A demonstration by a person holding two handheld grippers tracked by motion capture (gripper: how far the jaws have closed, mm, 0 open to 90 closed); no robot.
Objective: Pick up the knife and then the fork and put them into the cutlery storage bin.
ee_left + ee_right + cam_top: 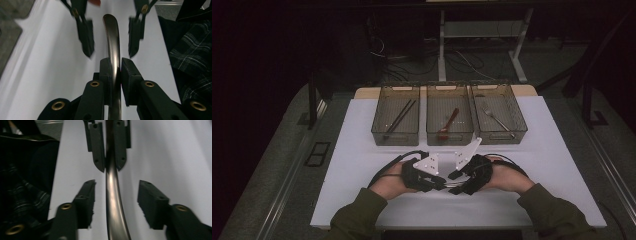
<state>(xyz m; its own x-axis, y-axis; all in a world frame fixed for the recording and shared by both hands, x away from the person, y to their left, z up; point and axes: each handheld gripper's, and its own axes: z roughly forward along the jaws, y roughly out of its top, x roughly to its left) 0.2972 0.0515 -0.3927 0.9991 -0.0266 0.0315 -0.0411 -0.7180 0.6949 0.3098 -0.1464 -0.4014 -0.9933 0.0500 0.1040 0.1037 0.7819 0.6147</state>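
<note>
The left tool [115, 68] clamps the metal handle [113, 40], whose long axis runs toward 12 o'clock between the right tool's [115, 200] parted, non-touching jaws.

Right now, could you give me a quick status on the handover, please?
Left gripper shut on metal handle. Right gripper open, fingers either side of the handle, not touching. Three bins beyond, nothing in the way.

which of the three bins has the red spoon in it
The middle bin of the row holds the red spoon; the left bin holds dark chopsticks, and the right bin a metal fork.
</note>
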